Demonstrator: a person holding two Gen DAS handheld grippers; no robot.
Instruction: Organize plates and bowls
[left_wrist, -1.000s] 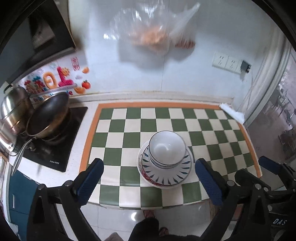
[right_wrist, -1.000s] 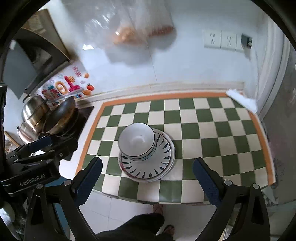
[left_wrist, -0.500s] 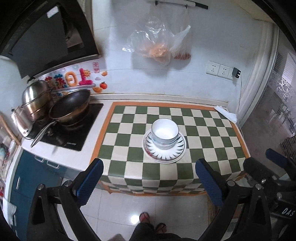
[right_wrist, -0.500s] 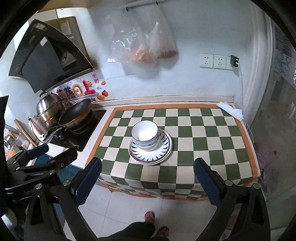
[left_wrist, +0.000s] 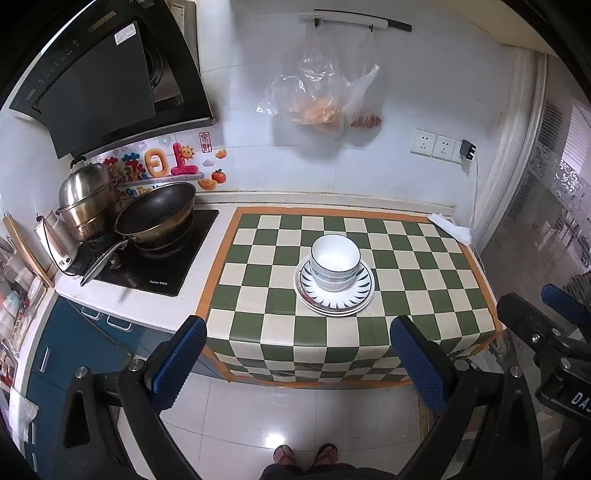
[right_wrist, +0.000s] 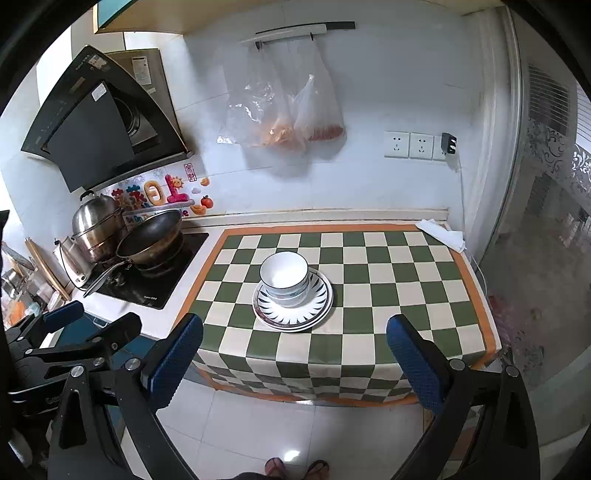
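From the left wrist view we see our left gripper (left_wrist: 297, 345) spread wide and grasping nothing, well back from the stacked bowls (left_wrist: 335, 261) sitting on the plates (left_wrist: 334, 295) on the checkered cloth (left_wrist: 258, 325). From the right wrist view our right gripper (right_wrist: 295, 341) likewise gapes empty, the bowls (right_wrist: 283, 278) and plates (right_wrist: 292, 308) near the wok (right_wrist: 149, 238).

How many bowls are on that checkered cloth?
3, as far as the rims show: nested in one stack of bowls on the plates, mid-cloth. Another could hide inside.
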